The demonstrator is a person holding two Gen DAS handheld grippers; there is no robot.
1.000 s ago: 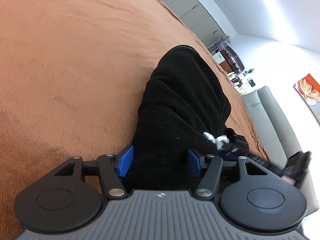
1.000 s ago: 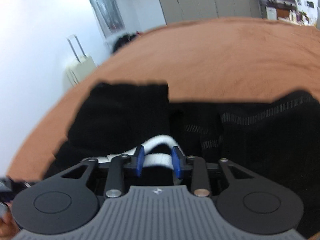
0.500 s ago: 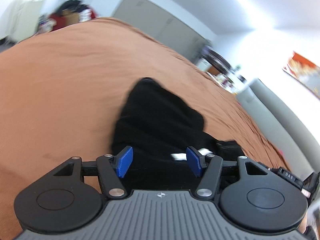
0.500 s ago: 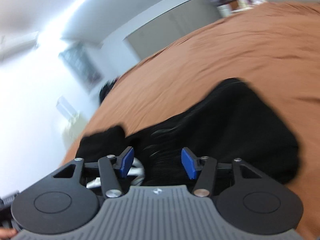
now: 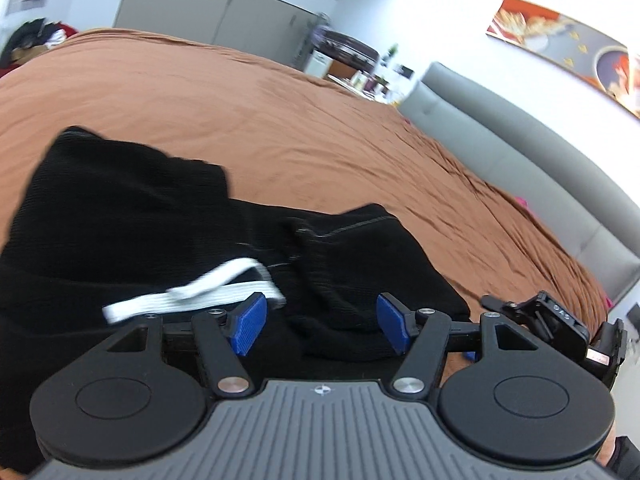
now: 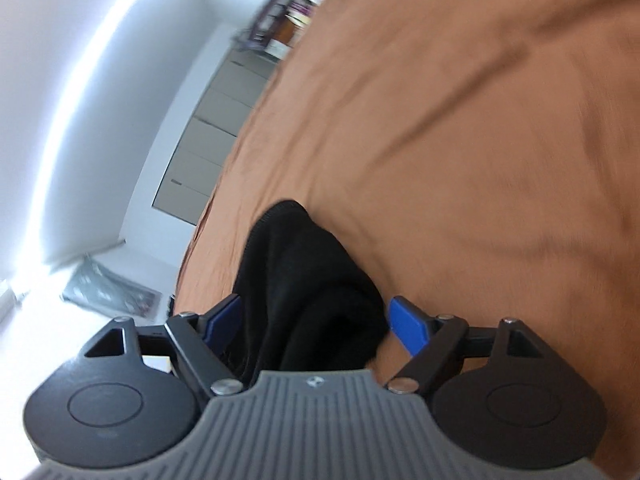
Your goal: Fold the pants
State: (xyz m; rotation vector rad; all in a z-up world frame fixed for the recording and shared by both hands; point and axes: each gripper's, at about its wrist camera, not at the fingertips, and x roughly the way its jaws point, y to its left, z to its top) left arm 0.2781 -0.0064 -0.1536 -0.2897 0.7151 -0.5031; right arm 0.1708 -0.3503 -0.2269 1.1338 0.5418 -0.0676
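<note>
I see the bed [image 5: 304,120], covered in a rust-brown sheet, filling most of both wrist views. A grey padded headboard [image 5: 500,152] runs along its far right edge, and grey wardrobe doors [image 5: 208,12] stand beyond its far end.

The black pants [image 5: 132,216] lie bunched on the bed near its closest edge, spread across the lower left of my left view. In my right view the pants [image 6: 308,280] show as a dark heap on the sheet, reaching toward the bed's left edge.

My left gripper [image 5: 318,328] hangs just above the cloth with its blue fingers [image 5: 248,322] wide apart and opening further; pants fabric lies under the gap, but the pads do not press on it. My right gripper [image 6: 314,322] is also opening, its fingers [image 6: 408,326] spread wide on either side of the heap, and I see no pinch on the cloth. The right view is blurred.

The white drawstring [image 5: 192,292] lies loose across the black fabric, just beyond my left gripper's left finger.
</note>
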